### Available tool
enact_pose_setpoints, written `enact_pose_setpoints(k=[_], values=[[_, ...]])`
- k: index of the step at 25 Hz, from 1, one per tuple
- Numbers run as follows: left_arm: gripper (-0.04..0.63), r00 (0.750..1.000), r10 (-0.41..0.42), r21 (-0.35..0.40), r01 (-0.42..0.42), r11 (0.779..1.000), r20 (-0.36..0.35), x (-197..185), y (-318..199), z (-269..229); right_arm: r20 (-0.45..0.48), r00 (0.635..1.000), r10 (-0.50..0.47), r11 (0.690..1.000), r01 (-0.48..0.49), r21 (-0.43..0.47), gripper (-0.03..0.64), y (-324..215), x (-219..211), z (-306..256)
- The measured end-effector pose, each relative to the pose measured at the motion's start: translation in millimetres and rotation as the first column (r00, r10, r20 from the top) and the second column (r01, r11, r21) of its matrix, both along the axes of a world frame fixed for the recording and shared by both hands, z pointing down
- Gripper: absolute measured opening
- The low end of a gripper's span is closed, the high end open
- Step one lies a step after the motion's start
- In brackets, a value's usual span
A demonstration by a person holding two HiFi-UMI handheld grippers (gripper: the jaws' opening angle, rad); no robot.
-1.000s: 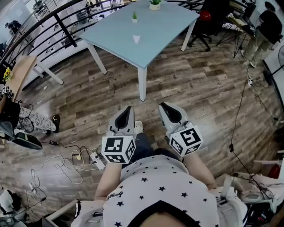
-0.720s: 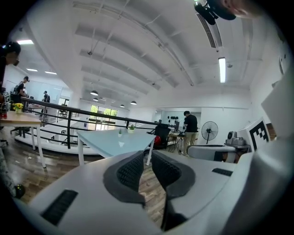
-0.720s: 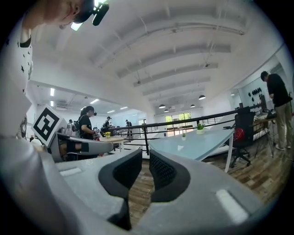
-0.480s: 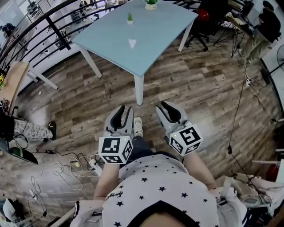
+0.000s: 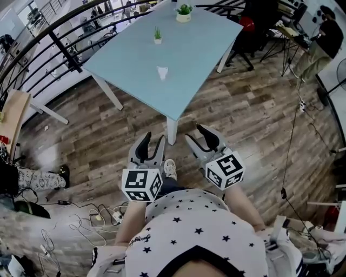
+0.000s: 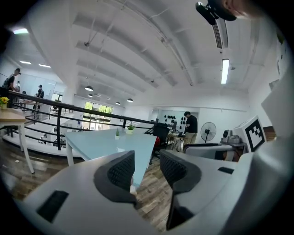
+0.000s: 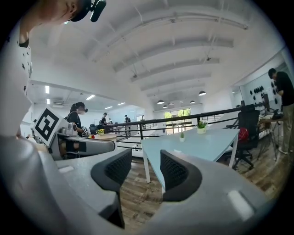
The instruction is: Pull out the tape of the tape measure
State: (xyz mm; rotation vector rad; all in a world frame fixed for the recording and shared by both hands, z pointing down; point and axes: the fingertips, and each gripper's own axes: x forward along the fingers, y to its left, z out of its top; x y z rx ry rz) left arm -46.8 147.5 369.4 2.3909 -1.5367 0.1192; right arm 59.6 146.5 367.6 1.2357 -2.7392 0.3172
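On table (image 5: 200, 48): white object (image 5: 162, 72) | hand-held grippers (image 5: 152, 145) (image 5: 195, 135) short, jaws just opening, empty

Pale blue desk (image 5: 189, 54), rectangular top, white legs. Near corner leg (image 5: 172, 131) planted on wood-plank floor (image 5: 254, 113); second leg (image 5: 105, 92) at left corner, third at right.

On the top, three things, well apart:
- plant (image 5: 184, 11) in pale pot, near far edge
- smaller plant (image 5: 157, 35), nearer and left of the first
- small white object (image 5: 162, 72), toward the middle; kind not clear, too small to tell

In both gripper views, same desk seen low across its top, both plants upright toward far end.

On floor at lower left of head view: loose tangle of pale cables (image 5: 81, 216), well apart from desk legs.
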Motion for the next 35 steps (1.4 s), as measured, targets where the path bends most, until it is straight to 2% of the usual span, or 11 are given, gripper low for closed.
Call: enact_pose_setpoints(k=[8,18,28,35], values=[[0.178,1.000,0.019,-0.022,-0.019,1.000,0.003,-15.4,-97.7,3.4,-0.021,1.000,0.006,1.000,-0.006,0.011,0.216,-99.2,-20.3,-4.5],[0.193,0.996,0.091,-0.063,-0.090,0.994,0.021,-21.7,-190.7,24.1,-0.001,0.998,0.064,0.998,-0.064,-0.016,0.219,-187.1,-29.0,5.1],[0.201,0.992,0.119,-0.105,-0.114,0.988,0.036,-22.0,-238.9,42.9,-0.008,0.996,0.090,0.994,-0.091,-0.058,0.218,-228.9,-32.8,18.3],[0.201,0.995,0.092,-0.136,-0.088,0.987,0.028,-23.9,-256.4,56.6,-0.069,0.992,0.109,0.991,-0.114,-0.077,0.219,-262.6,-31.4,43.4]])
